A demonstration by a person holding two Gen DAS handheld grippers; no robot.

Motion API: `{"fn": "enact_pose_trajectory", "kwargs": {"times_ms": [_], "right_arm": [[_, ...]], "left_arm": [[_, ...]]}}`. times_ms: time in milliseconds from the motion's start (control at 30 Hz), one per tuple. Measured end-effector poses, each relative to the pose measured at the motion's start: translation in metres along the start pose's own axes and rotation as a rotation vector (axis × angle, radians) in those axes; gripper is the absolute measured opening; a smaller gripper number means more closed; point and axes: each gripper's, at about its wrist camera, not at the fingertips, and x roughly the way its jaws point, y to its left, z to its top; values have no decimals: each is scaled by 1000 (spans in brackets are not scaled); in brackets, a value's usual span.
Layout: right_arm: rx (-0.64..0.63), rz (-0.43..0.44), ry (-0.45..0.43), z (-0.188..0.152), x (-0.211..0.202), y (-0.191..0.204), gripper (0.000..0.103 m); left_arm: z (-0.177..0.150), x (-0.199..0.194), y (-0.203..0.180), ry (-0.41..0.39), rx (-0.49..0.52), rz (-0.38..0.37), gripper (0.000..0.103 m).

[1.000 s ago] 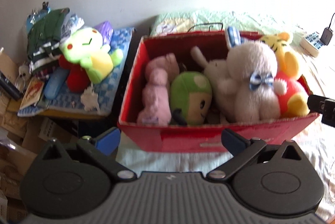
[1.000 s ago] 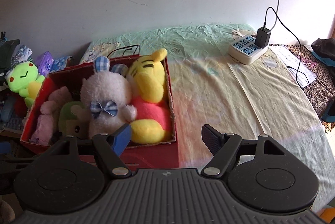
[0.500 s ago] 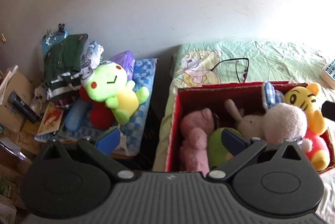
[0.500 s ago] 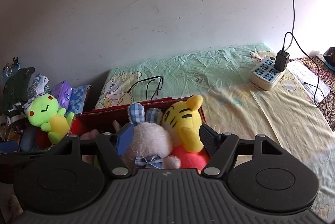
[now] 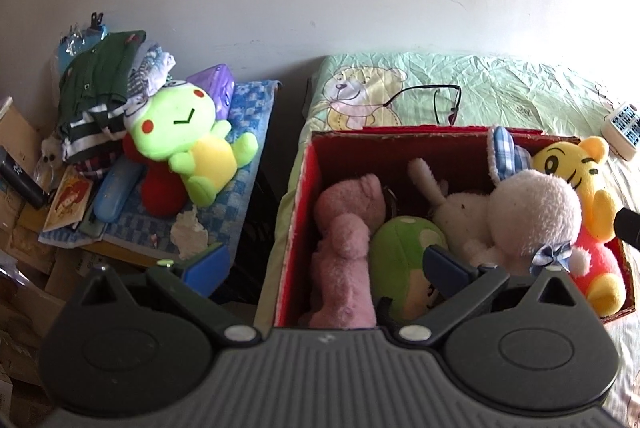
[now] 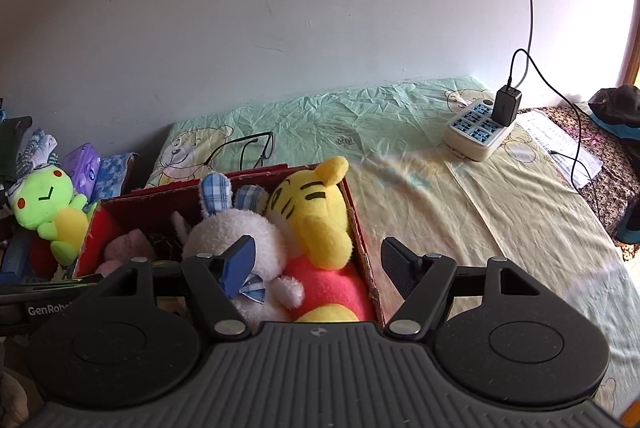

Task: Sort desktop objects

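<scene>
A red box (image 5: pixel 304 196) (image 6: pixel 362 228) on the bed holds a pink plush (image 5: pixel 348 240), a green mushroom plush (image 5: pixel 404 260), a white rabbit with checked ears (image 5: pixel 528 212) (image 6: pixel 236 232) and a yellow tiger (image 5: pixel 580 184) (image 6: pixel 312 216). A green frog plush (image 5: pixel 188 132) (image 6: pixel 44 204) lies on the side stand to the left. My left gripper (image 5: pixel 324 264) is open and empty over the box's left front. My right gripper (image 6: pixel 318 260) is open and empty over the tiger at the box's right end.
Black glasses (image 5: pixel 436 100) (image 6: pixel 256 148) lie on the bed sheet behind the box. A white power strip (image 6: pixel 476 132) with a charger and cable sits at the right. Clothes (image 5: pixel 100 84) and clutter pile on the left stand. A wall stands close behind.
Both grippers have pulled back and tilted up from the box, then settled a little closer again. Both stay open. The toys have not moved.
</scene>
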Motion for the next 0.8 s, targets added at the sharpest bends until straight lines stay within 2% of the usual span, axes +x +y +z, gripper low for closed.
{"fn": "enact_pose_trajectory", "kwargs": {"times_ms": [200,467,633,733,800], "right_arm": [[-11,31,15,1,5,-3,72],[-48,91,61,2,18,-1,71],[-84,121,60,2,21,5,71],[-94,137,64,2,23,6,64],[-97,136,67,2,25,6,64]], "left_arm": [[-1,3,-13,6,11,9,103],[-7,15,-24,64,12,21,103],[-11,21,-24,94,0,25,103],[-13,24,-24,107,-8,24,103],[-14,26,-24,113,-14,21,103]]}}
